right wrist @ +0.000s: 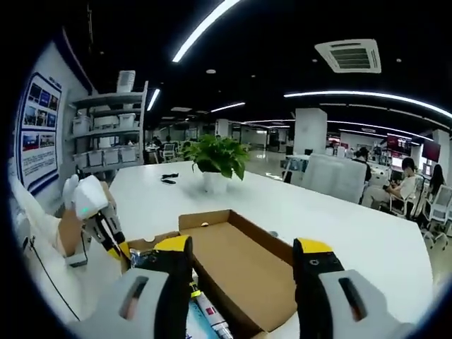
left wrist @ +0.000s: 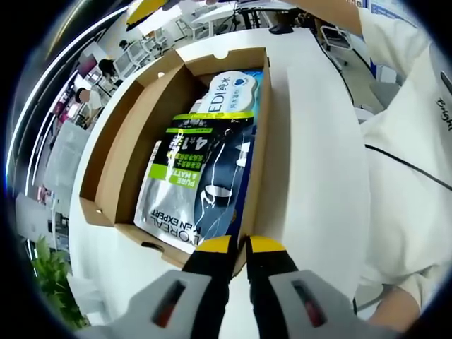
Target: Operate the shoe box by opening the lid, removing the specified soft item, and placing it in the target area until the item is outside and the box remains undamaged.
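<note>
The shoe box (left wrist: pixel 113 162) lay open on the white table (left wrist: pixel 311 162), its lid (left wrist: pixel 99 148) folded flat to one side and joined along the hinge edge. In the left gripper view the box ran lengthwise away from the camera; the near short wall stood just ahead of the jaw tips. The long wall on the side nearer the person was intact, with a bare strip of table between it and the person's white sleeve (left wrist: pixel 409 141). No tears or crushed corners were seen on the cardboard edges in view.

Inside the box lay a dark soft pouch (left wrist: pixel 201 180) with a green band and white lettering, flat on the bottom and reaching nearly to the near wall. A light blue-and-white pack (left wrist: pixel 236 88) lay beyond it, toward the far end. Both items were inside the walls.

The left gripper (left wrist: pixel 239 246) was held low at the near wall, its yellow-tipped jaws drawn almost together with only a thin gap. Whether the tips pinched the cardboard rim or the pouch edge could not be told.

The right gripper (right wrist: pixel 244 254) was held above the open lid with its jaws wide apart, nothing between them. In the right gripper view the left gripper (right wrist: pixel 106 233) appeared at the box's edge, and wide bare table extended past the lid toward a potted plant (right wrist: pixel 215 166).
</note>
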`<action>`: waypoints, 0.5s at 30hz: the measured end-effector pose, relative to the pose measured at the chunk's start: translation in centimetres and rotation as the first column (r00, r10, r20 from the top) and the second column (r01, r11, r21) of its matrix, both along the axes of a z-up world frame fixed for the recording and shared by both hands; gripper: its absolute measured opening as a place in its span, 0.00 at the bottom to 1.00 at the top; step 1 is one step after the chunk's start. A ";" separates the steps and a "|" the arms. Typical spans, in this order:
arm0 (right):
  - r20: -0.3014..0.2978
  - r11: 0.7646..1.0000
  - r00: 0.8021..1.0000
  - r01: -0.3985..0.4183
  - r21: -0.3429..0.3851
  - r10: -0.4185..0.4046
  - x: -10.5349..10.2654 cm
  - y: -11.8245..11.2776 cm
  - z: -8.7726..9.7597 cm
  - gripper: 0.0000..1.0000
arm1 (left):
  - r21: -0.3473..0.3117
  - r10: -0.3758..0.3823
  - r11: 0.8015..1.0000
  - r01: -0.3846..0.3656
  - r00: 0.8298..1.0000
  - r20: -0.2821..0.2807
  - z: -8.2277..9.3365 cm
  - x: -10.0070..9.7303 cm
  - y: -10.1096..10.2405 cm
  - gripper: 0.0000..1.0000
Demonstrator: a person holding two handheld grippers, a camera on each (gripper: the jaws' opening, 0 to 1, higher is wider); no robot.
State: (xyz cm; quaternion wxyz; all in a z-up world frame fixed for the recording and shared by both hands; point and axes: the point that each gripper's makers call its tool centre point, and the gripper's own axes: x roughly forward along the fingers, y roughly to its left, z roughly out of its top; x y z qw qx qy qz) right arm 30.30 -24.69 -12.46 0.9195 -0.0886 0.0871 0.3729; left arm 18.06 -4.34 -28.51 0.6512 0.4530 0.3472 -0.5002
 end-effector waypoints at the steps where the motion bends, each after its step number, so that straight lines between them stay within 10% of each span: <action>1: 0.009 1.000 1.000 0.000 -0.006 0.000 0.0 0.0 0.0 0.57 | -0.001 0.001 1.000 -0.001 1.000 0.000 0.0 0.0 0.0 0.07; 15: -0.021 0.999 0.999 -0.043 0.004 0.043 -1.5 1.2 -0.8 0.54 | -0.002 0.000 1.000 0.000 1.000 0.001 0.0 0.0 0.0 0.07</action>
